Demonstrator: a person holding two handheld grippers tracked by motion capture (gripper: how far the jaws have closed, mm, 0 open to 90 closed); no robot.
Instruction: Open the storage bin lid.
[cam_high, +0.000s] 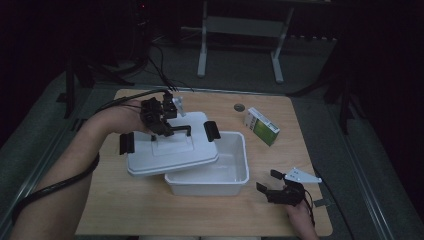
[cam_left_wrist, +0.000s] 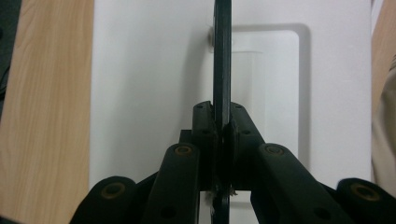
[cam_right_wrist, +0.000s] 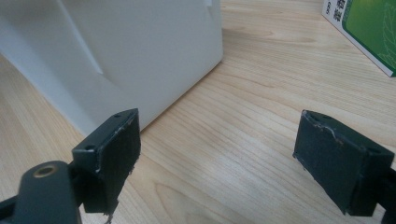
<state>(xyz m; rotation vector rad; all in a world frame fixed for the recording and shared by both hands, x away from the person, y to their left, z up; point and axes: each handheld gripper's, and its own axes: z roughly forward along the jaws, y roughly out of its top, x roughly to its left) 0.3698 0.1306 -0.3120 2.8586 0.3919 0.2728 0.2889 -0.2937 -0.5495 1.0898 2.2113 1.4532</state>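
Observation:
A white lid (cam_high: 170, 150) with a black handle (cam_high: 181, 131) and black clips at both ends hangs tilted over the left part of the white bin (cam_high: 231, 172). My left gripper (cam_high: 166, 128) is shut on that handle from above. In the left gripper view the pads clamp the thin black handle (cam_left_wrist: 222, 56) above the lid (cam_left_wrist: 149, 70). Near the table's front right my right gripper (cam_high: 270, 182) stands open with nothing between its fingers. The right gripper view looks past its pads (cam_right_wrist: 112, 154) at the bin's wall (cam_right_wrist: 140, 51).
A green and white carton (cam_high: 261, 126) lies at the back right of the wooden table (cam_high: 150, 210), also the carton (cam_right_wrist: 369, 28) in the right gripper view. A round grommet (cam_high: 239, 107) sits near the far edge. A metal stand's legs (cam_high: 202, 60) rise behind the table.

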